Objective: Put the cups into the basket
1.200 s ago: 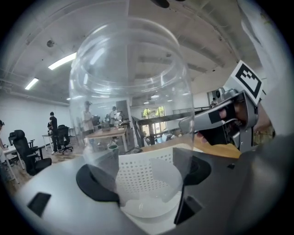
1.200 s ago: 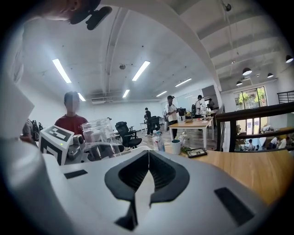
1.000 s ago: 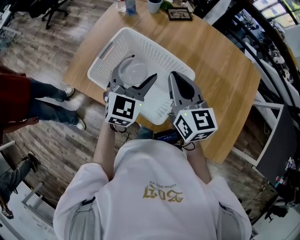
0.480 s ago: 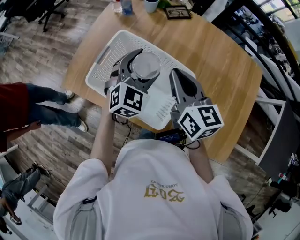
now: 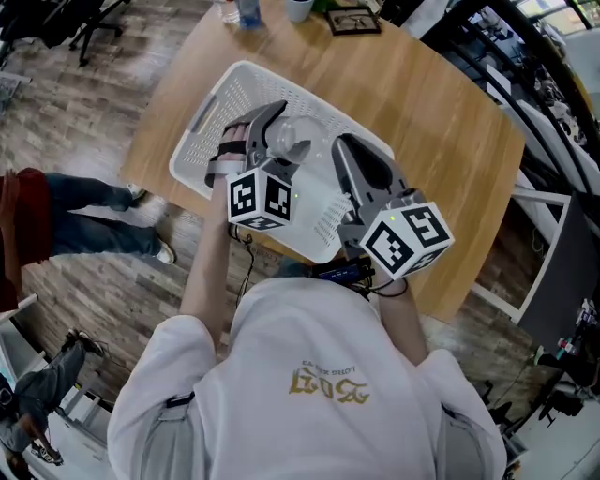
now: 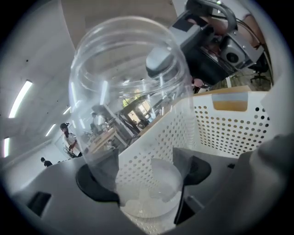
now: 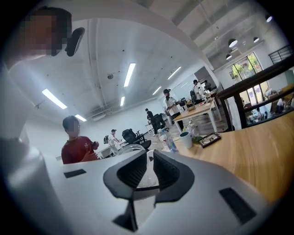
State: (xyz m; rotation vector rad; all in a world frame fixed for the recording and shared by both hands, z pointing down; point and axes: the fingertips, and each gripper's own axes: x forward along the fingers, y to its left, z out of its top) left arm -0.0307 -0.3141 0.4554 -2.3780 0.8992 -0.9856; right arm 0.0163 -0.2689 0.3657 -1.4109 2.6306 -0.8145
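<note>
A white perforated basket (image 5: 220, 98) sits on the round wooden table (image 5: 450, 122). My left gripper (image 5: 272, 127) is shut on a clear plastic cup (image 5: 292, 141), held tilted over the inside of the basket. In the left gripper view the cup (image 6: 128, 87) fills the middle, its base pinched between the jaws of the left gripper (image 6: 147, 183), with the basket wall (image 6: 225, 133) behind it. My right gripper (image 5: 341, 143) hovers over the basket's right part, shut and holding nothing. In the right gripper view the right gripper (image 7: 148, 172) points toward the cup's rim (image 7: 131, 148).
A mug (image 5: 297, 9), a bottle (image 5: 246, 11) and a framed picture (image 5: 353, 21) stand at the table's far edge. A person in red (image 5: 19, 216) stands on the floor at the left. Bare wood lies right of the basket.
My left gripper has carried the cup forward and lower over the basket and tilted it. The right gripper has barely shifted.
</note>
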